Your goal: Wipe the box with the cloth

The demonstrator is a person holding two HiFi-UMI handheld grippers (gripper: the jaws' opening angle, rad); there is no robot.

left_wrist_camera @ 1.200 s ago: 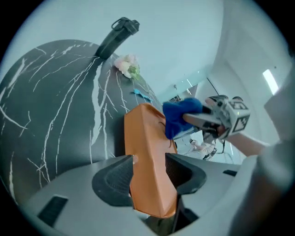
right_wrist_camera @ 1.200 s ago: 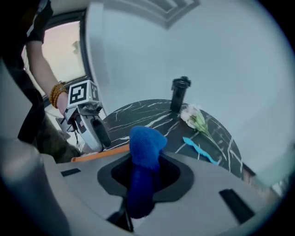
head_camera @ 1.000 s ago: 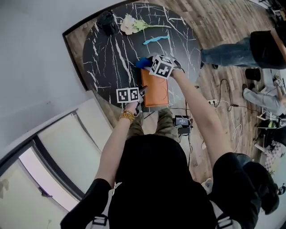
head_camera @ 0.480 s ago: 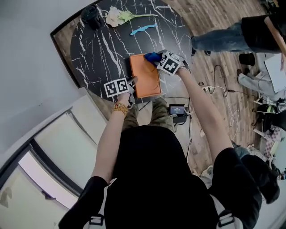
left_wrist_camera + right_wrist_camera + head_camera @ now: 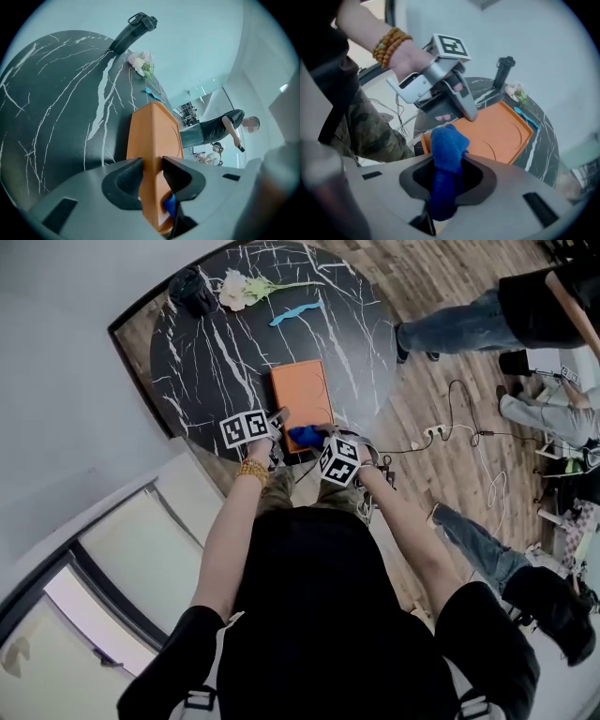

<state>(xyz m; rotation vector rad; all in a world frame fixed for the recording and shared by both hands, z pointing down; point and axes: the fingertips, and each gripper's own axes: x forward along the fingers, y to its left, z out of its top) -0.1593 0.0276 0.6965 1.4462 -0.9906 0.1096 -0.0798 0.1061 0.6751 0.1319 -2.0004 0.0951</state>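
A flat orange box (image 5: 302,390) lies on the round black marble table (image 5: 216,343), close to its near edge. My left gripper (image 5: 278,418) is clamped on the box's near left edge (image 5: 154,131); its jaws have just been closing, and the pads now press on that edge. The right gripper (image 5: 316,440) is shut on a bunched blue cloth (image 5: 303,435). The cloth (image 5: 447,150) sticks out past the jaws at the near edge of the box (image 5: 497,131), next to the left gripper (image 5: 464,110).
At the table's far edge stand a black object (image 5: 190,289), a white flower (image 5: 234,285) and a light blue item (image 5: 295,313). People stand on the wooden floor to the right (image 5: 469,320). Cables (image 5: 450,437) lie on the floor below the table's near edge.
The right gripper has carried the blue cloth from the box's far end across its top to the near edge. The left gripper has kept its hold on the box.
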